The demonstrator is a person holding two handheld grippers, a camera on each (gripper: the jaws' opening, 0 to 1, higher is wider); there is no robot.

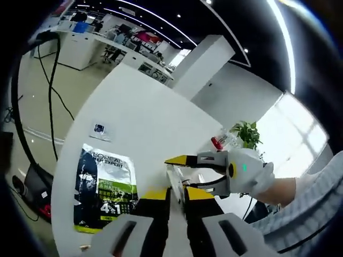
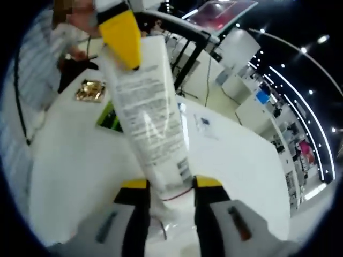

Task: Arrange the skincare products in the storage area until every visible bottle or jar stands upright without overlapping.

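Left gripper (image 1: pixel 177 194), bottom centre of left gripper view, w/ jaws nearly closed on clear tube end. Right gripper view: right gripper (image 2: pixel 170 187) clamps white printed plastic tube (image 2: pixel 153 118) at frame centre. Best to release 1 gripper, then stand tube upright slowly.

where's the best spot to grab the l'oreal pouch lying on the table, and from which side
Probably its top edge, the end farthest from the left gripper. The L'Oreal pouch lies flat on the white table, so there is no body to close jaws around; a thin edge is the likely purchase. Come in low along the tabletop. Both grippers are busy on the white tube for now.
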